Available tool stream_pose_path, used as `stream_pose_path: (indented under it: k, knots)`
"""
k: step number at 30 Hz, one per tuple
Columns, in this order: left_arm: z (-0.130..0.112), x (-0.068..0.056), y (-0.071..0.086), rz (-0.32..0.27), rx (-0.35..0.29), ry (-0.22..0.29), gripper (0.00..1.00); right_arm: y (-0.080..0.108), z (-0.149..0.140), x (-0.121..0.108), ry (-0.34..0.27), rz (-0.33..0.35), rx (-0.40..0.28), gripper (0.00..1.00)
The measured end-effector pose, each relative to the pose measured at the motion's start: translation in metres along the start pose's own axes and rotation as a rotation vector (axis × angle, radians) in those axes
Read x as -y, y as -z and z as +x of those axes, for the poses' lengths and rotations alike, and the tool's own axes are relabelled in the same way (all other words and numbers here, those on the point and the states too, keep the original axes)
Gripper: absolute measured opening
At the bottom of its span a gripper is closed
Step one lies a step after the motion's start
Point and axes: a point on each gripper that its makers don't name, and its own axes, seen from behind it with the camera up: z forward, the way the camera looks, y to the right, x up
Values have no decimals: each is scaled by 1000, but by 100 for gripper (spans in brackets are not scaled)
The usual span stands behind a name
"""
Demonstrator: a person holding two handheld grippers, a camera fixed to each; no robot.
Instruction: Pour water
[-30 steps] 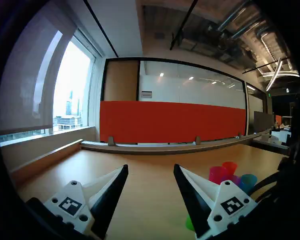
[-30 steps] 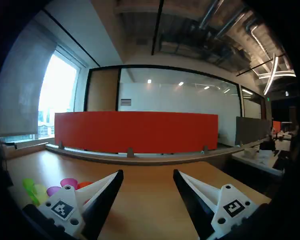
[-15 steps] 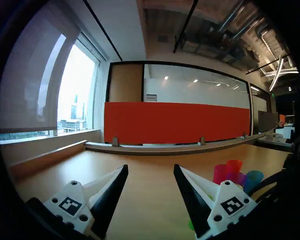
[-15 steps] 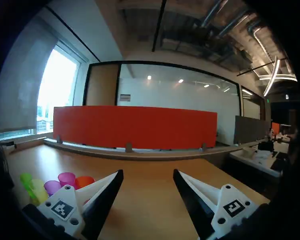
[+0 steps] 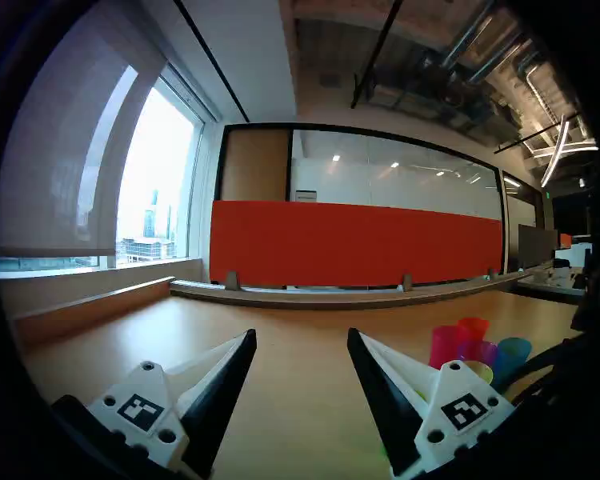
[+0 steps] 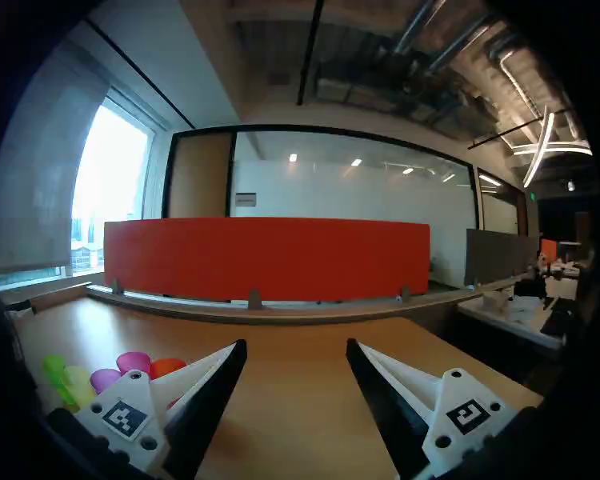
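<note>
Several coloured plastic cups stand in a cluster on the wooden table. In the left gripper view a pink cup (image 5: pixel 442 344), a red cup (image 5: pixel 474 328), a purple cup (image 5: pixel 482 351), a blue cup (image 5: pixel 513 352) and a yellow cup (image 5: pixel 479 370) sit to the right, just beyond the right finger. My left gripper (image 5: pixel 300 352) is open and holds nothing. In the right gripper view a green cup (image 6: pixel 55 370), a yellow cup (image 6: pixel 78 382), purple cups (image 6: pixel 134 362) and an orange cup (image 6: pixel 167 367) sit low on the left. My right gripper (image 6: pixel 296 356) is open and holds nothing.
The wooden table (image 5: pixel 300 352) runs ahead to a red divider panel (image 5: pixel 356 244) at its far edge. A window (image 5: pixel 152 200) with a sill lies on the left. Desks with objects (image 6: pixel 532 308) stand at the right. A glass wall rises behind the divider.
Both views have shifted slightly. The cups have slid a little rightward in the left gripper view, and a yellow cup now shows there. Both grippers stay open.
</note>
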Motion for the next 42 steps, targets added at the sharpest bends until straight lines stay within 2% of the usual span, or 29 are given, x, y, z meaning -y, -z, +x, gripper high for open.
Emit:
stream_pose_path:
  k: [6, 15, 21, 42]
  knots:
    - [-6, 1, -2, 5, 6, -23, 84, 0, 1, 3, -5, 8, 1, 96]
    - [-14, 1, -4, 2, 14, -16, 84, -1, 2, 6, -7, 14, 2, 96]
    - [-15, -3, -3, -5, 18, -36, 84, 0, 1, 5, -6, 12, 2, 96]
    - [-21, 1, -7, 6, 46, -39, 83, 5, 0, 3, -15, 14, -1, 96]
